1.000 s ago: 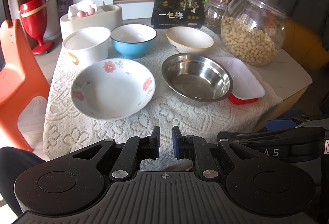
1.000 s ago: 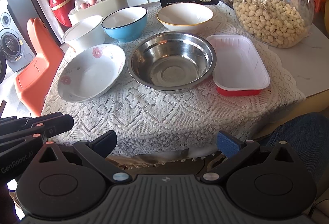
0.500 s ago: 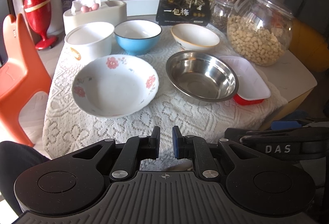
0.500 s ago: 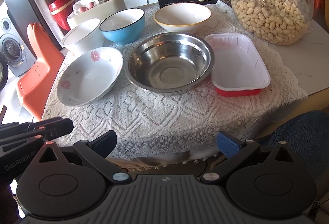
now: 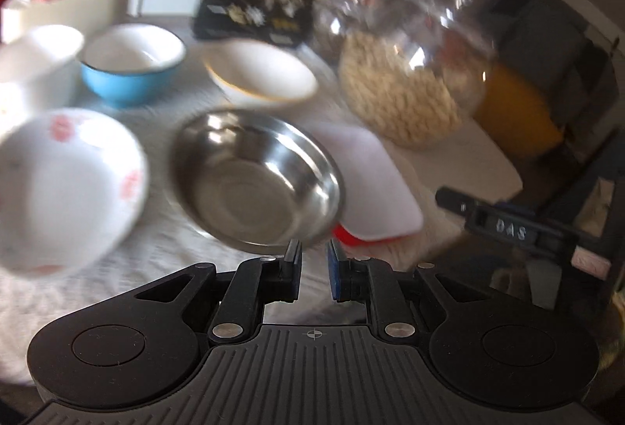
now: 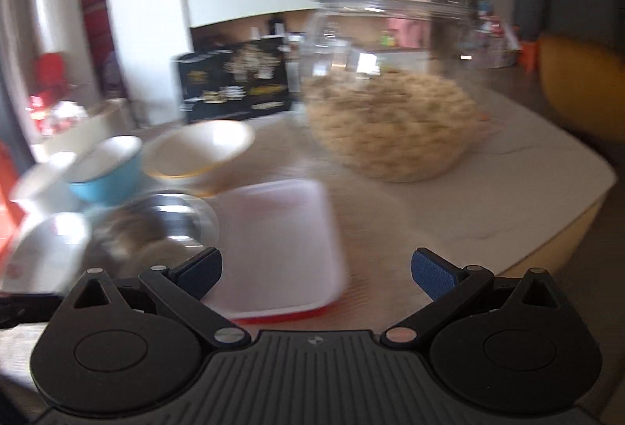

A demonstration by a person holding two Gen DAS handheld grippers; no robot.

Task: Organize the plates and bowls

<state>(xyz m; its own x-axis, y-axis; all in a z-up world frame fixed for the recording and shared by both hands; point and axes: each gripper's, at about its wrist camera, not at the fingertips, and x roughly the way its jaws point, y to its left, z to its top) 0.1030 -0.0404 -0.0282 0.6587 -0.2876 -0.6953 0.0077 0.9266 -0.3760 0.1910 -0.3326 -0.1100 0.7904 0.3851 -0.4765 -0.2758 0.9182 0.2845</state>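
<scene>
Both views are motion-blurred. My left gripper (image 5: 315, 253) is shut with nothing between its fingers, just short of the near rim of the steel bowl (image 5: 256, 181). Left of that bowl lies the flowered plate (image 5: 66, 186). Behind them stand a blue bowl (image 5: 133, 67), a white pot (image 5: 35, 59) and a cream bowl (image 5: 259, 75). My right gripper (image 6: 316, 270) is open over the near edge of the white-and-red tray (image 6: 277, 245), whose right part lies between its fingers. The steel bowl (image 6: 152, 225) is at the tray's left.
A big glass jar of nuts (image 6: 390, 104) stands behind the tray, with a black box (image 6: 234, 85) to its left. Bare tabletop (image 6: 527, 198) runs right of the tray to the table's rounded edge. The right gripper's body (image 5: 519, 229) shows at right in the left view.
Both grippers have swept forward and to the right over the table; bowls and tray look nearer. The right view now faces the jar and tray. Jaw openings are unchanged.
</scene>
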